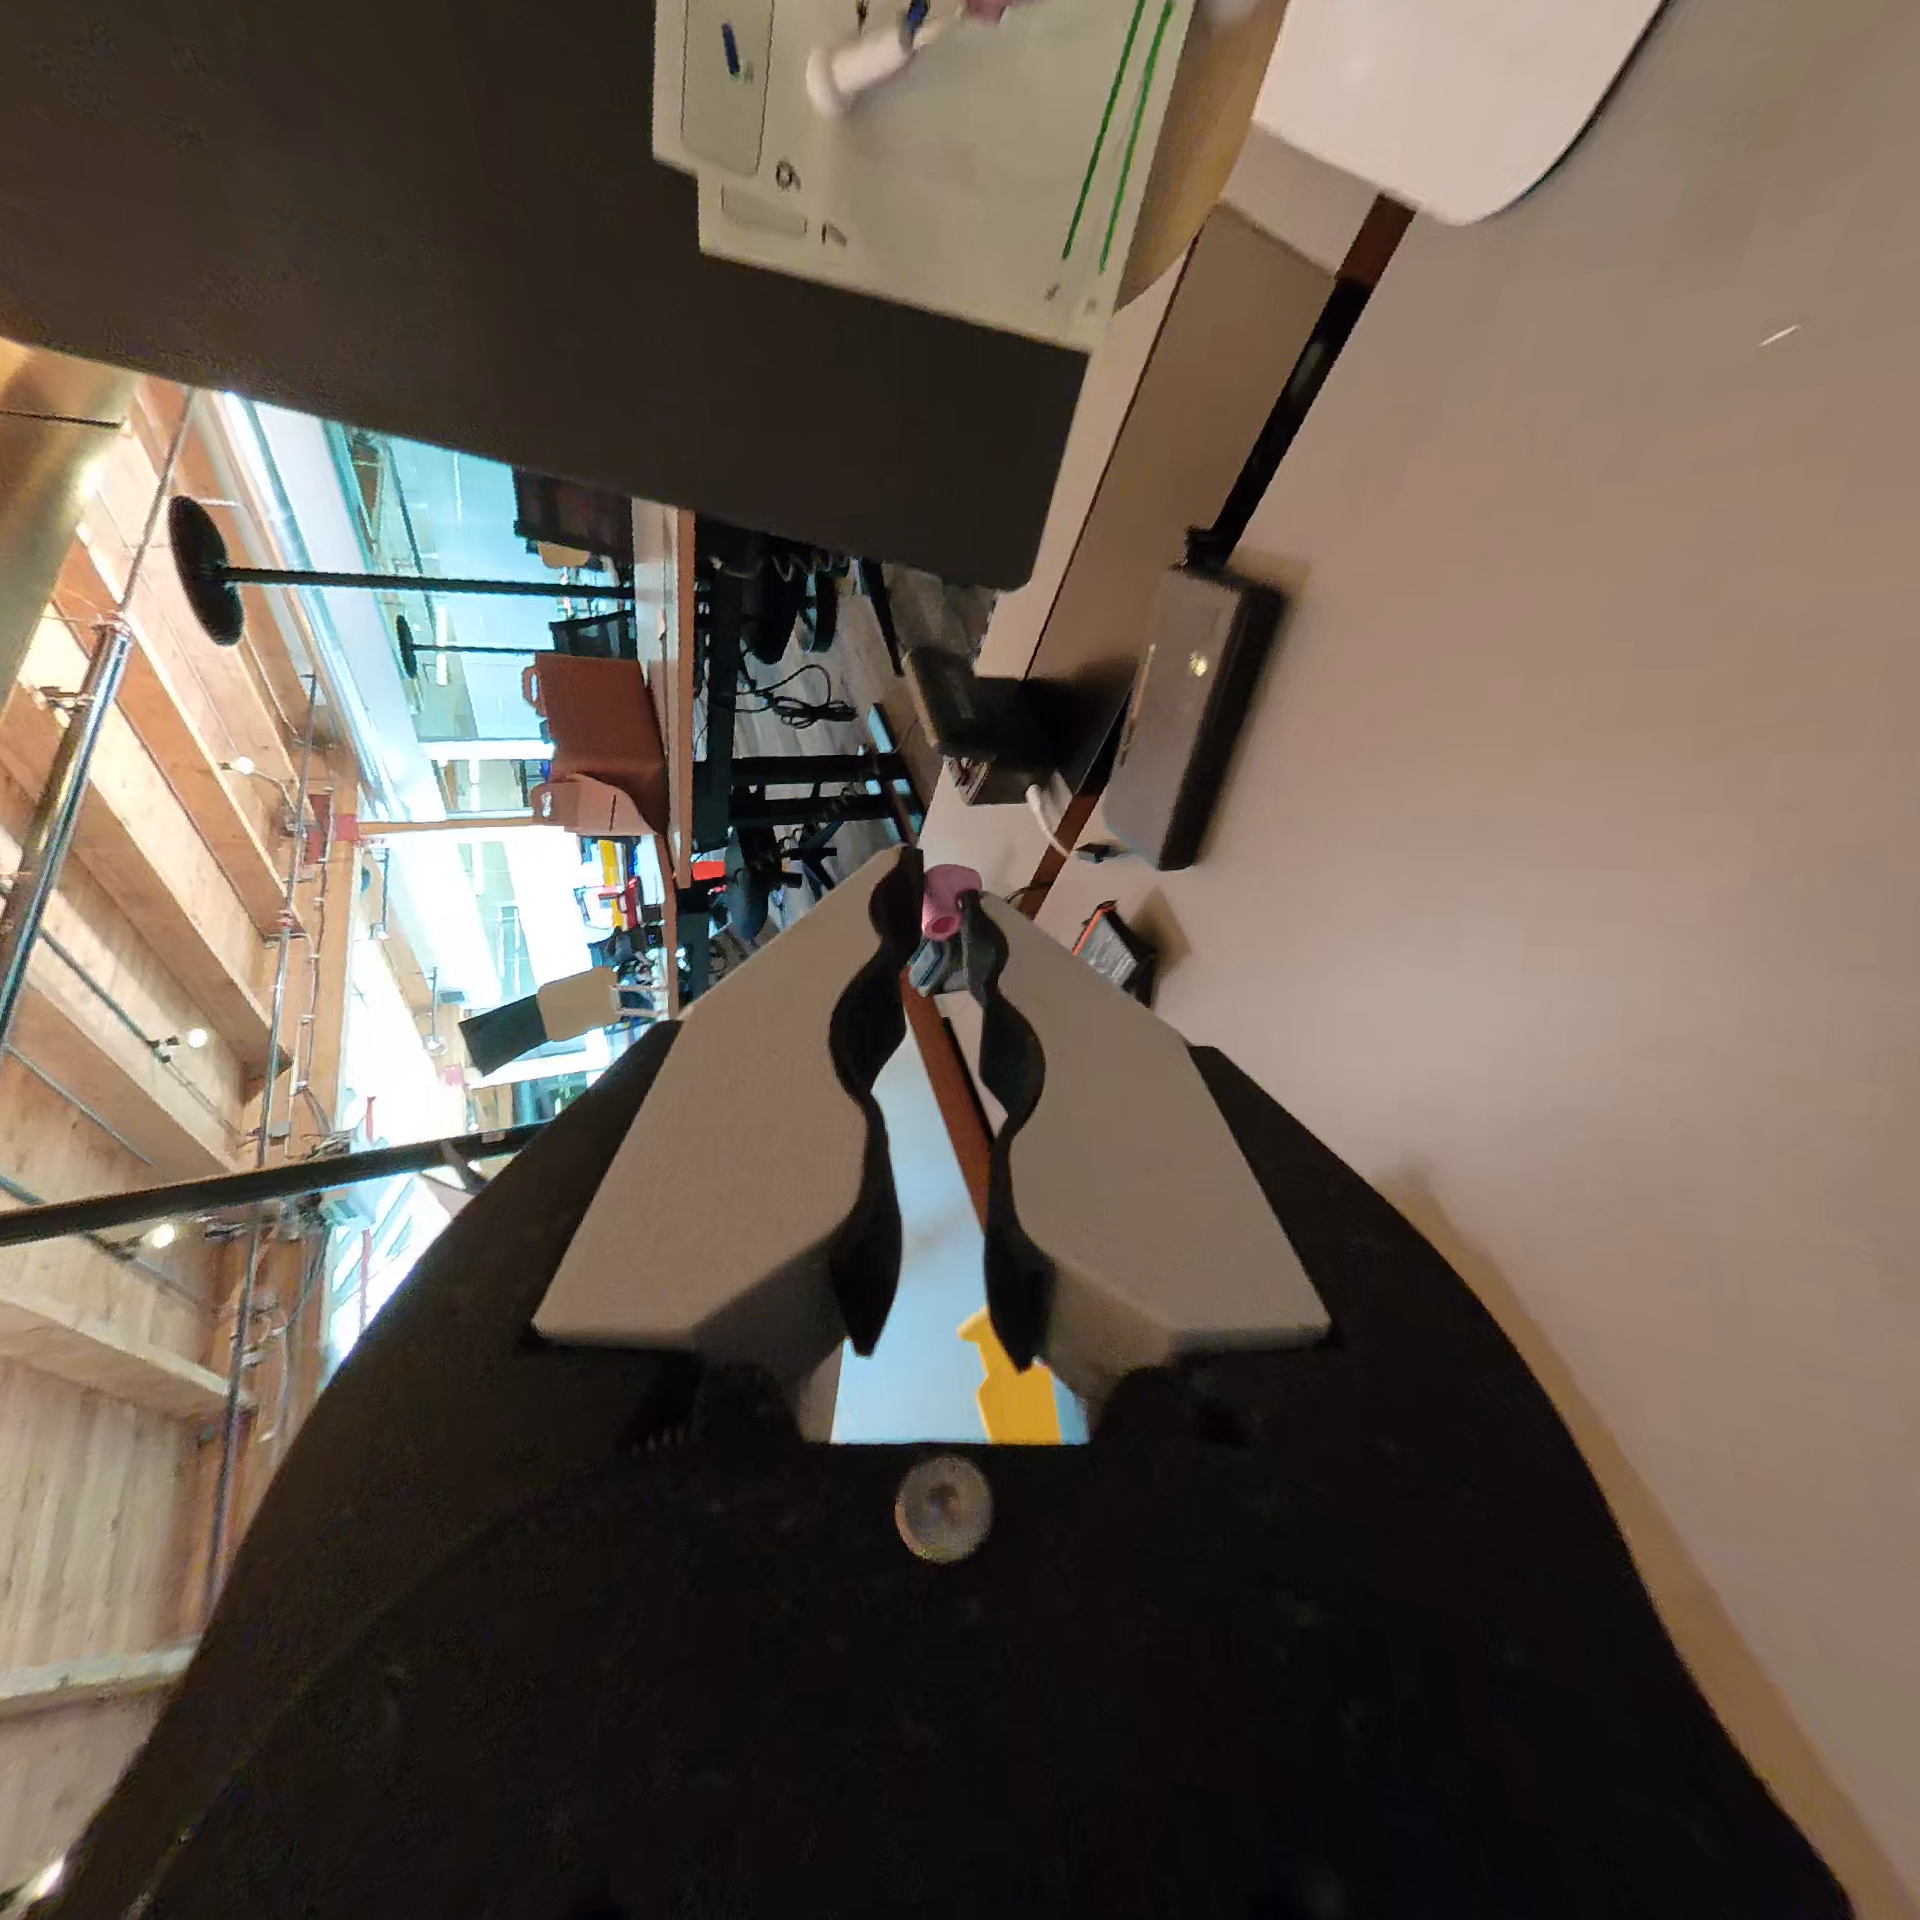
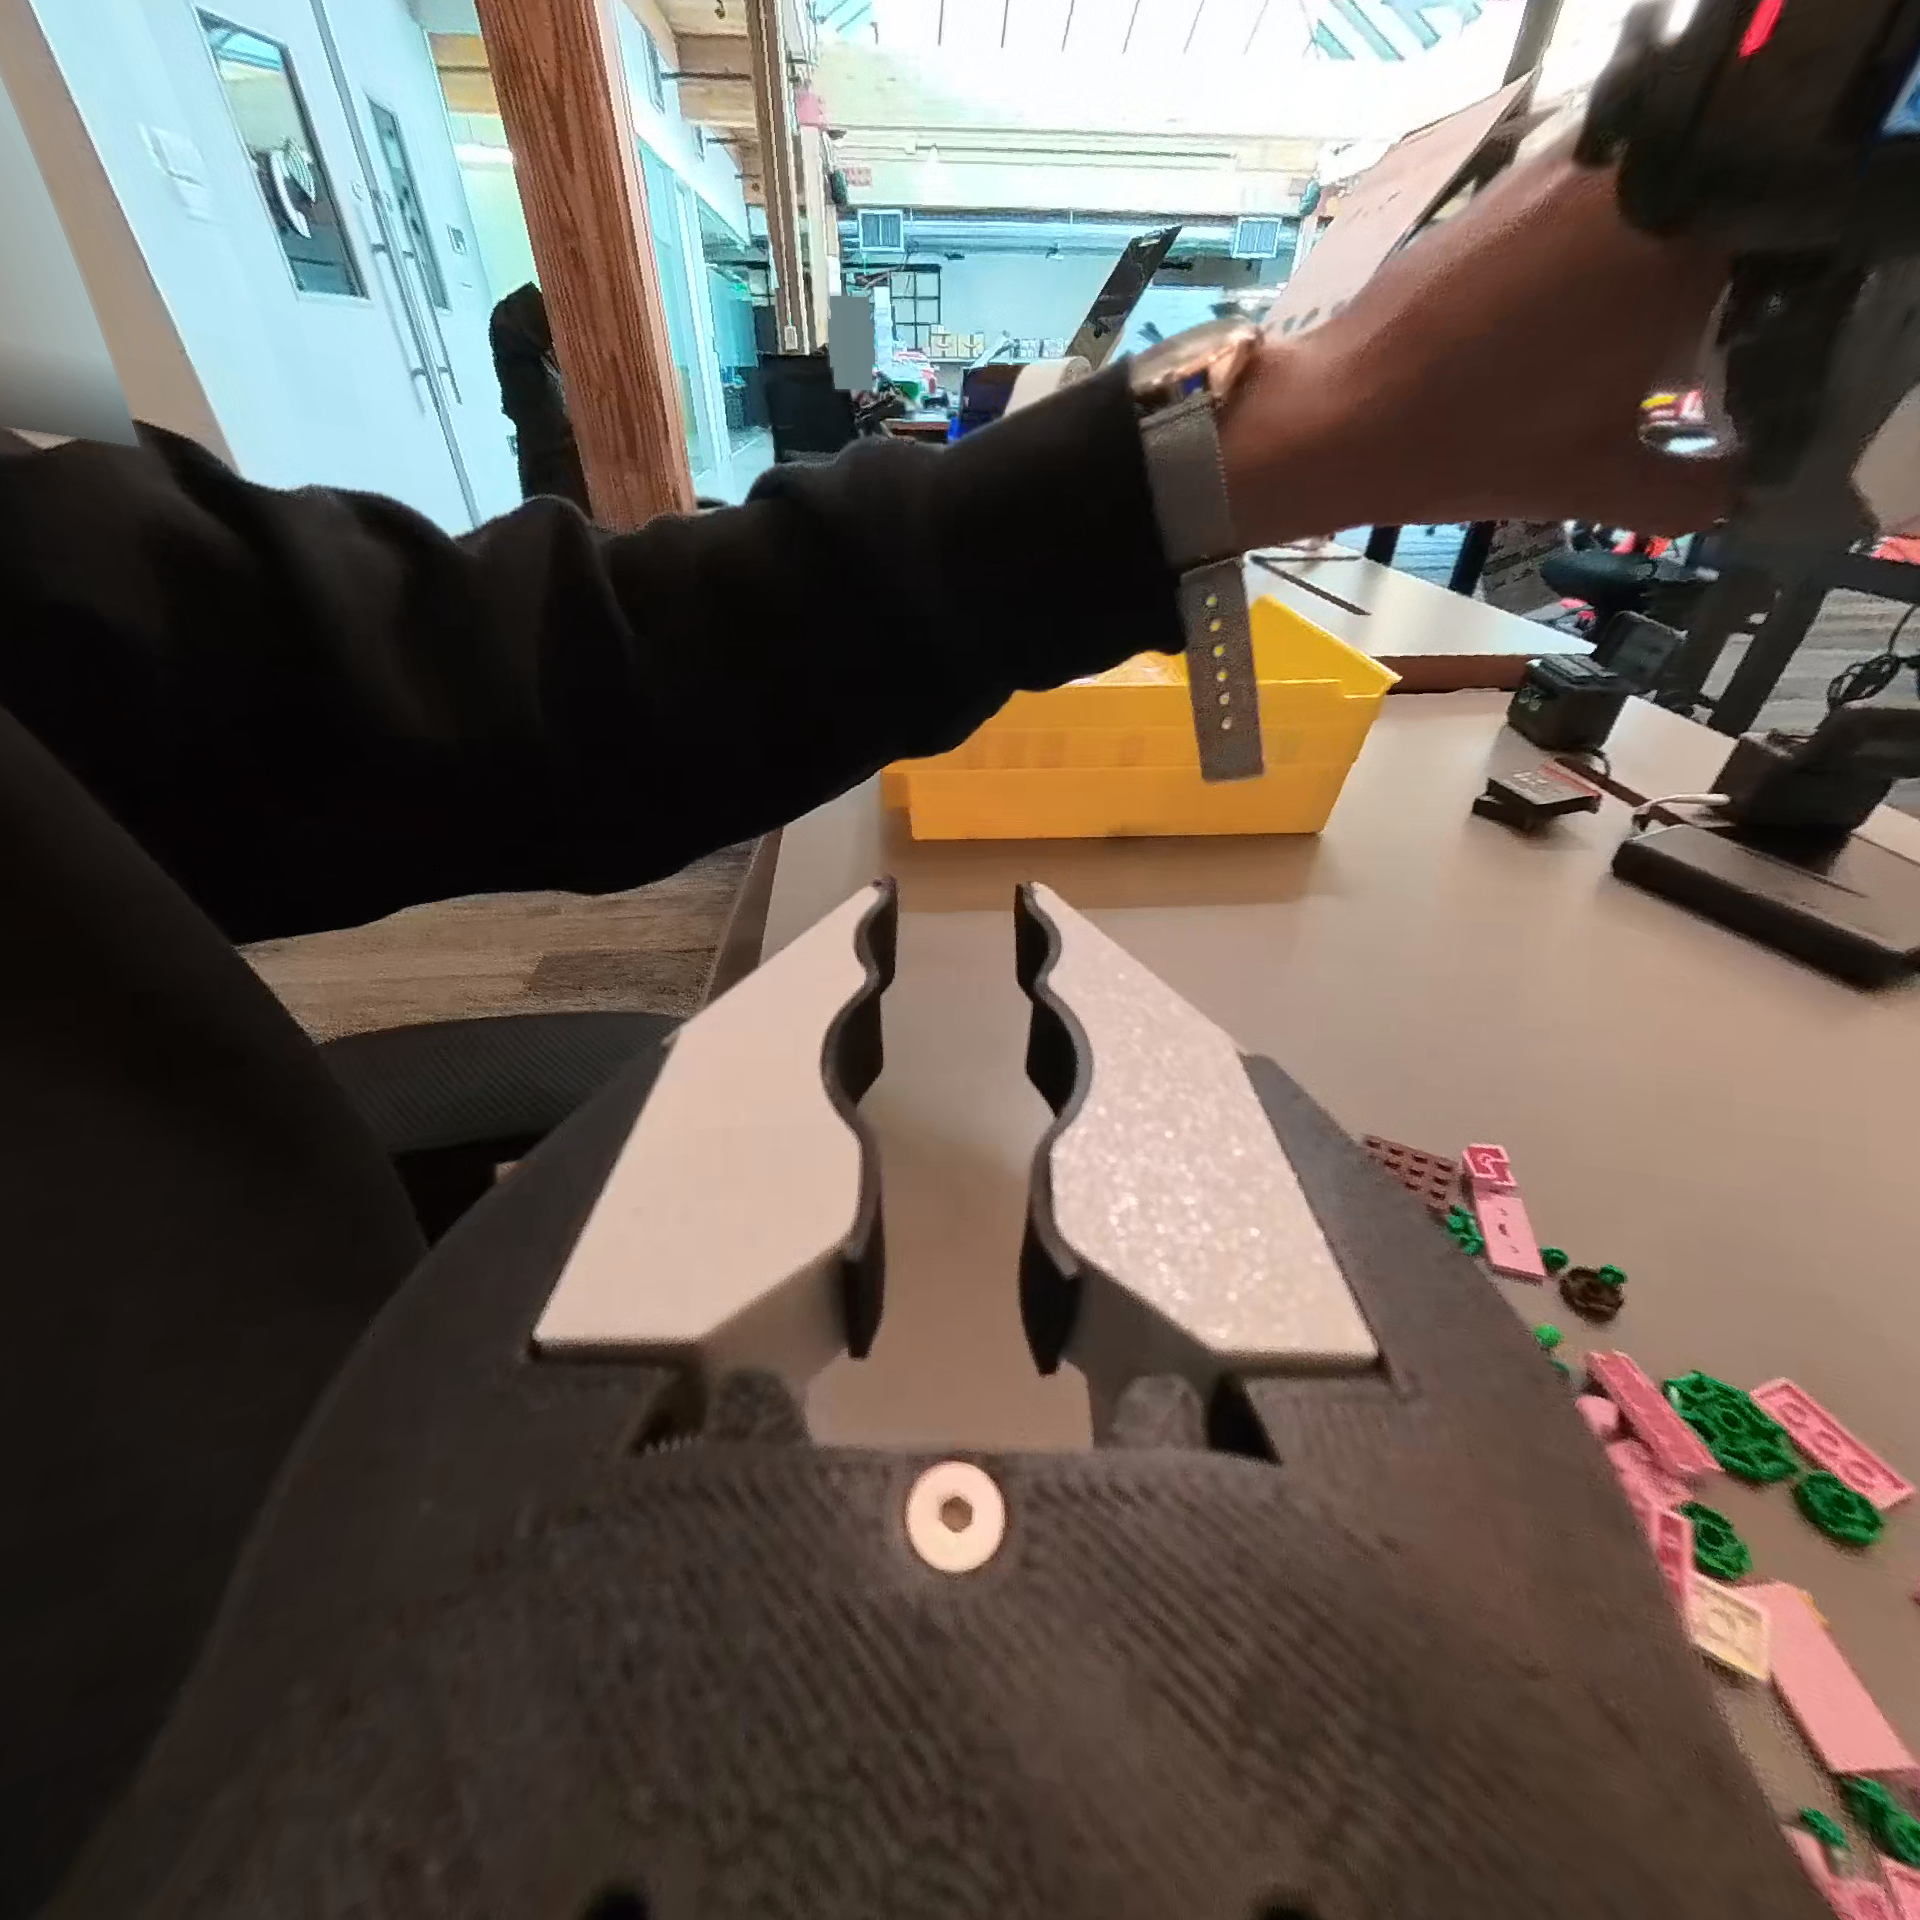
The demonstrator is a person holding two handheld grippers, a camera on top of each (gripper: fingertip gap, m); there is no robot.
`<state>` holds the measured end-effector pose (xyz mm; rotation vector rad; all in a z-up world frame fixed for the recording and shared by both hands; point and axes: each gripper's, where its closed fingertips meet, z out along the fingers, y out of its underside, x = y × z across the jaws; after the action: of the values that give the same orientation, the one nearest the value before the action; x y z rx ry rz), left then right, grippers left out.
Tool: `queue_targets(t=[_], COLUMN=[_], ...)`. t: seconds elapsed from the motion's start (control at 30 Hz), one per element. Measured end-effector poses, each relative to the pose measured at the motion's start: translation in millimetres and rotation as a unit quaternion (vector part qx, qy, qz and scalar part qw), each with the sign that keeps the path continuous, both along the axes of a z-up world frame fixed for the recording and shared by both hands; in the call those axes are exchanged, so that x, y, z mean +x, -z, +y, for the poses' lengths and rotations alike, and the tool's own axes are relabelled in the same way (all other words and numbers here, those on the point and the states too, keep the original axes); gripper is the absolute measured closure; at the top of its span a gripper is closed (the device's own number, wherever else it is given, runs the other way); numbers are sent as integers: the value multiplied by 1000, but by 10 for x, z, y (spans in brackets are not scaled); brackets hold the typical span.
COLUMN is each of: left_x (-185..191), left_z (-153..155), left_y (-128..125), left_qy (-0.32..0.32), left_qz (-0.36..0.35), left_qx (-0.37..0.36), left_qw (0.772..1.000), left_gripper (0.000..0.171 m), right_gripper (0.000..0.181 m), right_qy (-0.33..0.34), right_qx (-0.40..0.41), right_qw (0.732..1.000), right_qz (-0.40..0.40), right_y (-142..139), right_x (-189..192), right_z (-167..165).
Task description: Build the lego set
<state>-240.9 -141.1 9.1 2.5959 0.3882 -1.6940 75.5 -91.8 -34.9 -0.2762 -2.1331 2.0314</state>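
Observation:
My left gripper [image 1: 940, 894] is turned on its side, raised off the table, and shut on a small lego assembly: a pink piece [image 1: 948, 902] on a grey-blue piece [image 1: 930, 961] sits between the fingertips. My right gripper [image 2: 956, 899] is open and empty, low over the grey table [image 2: 1351, 1039]. Loose pink plates [image 2: 1652, 1423], green round pieces [image 2: 1730, 1429] and a dark brown plate [image 2: 1413, 1164] lie on the table to its right. A person's sleeved arm and hand [image 2: 1455, 395] cross above it, holding the left gripper at the upper right.
A yellow bin [image 2: 1122, 758] stands on the table beyond the right gripper. Black devices with a cable [image 2: 1766, 894] sit at the far right; they also show in the left wrist view [image 1: 1195, 717]. A white printed sheet [image 1: 935, 156] lies at the top there.

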Motion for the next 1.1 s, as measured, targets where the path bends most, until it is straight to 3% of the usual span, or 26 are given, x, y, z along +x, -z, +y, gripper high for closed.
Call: queue_targets(t=[0.27, 0.53, 0.77, 1.1], left_x=[543, 1036, 1427, 2036], left_z=[297, 321, 491, 286], left_y=[82, 421, 638, 947], left_qy=[54, 85, 135, 142], left_qz=[-19, -39, -54, -82], left_qx=[94, 152, 191, 197], left_qw=[994, 984, 971, 967], left_gripper=[166, 166, 166, 166], right_gripper=[159, 158, 158, 158], right_qy=[35, 71, 71, 68], right_qx=[12, 84, 88, 97], right_qw=[999, 994, 993, 990], right_qz=[-12, -10, -15, -74], right_y=[38, 223, 310, 516], right_x=[-144, -148, -40, 112], right_z=[159, 334, 115, -52])
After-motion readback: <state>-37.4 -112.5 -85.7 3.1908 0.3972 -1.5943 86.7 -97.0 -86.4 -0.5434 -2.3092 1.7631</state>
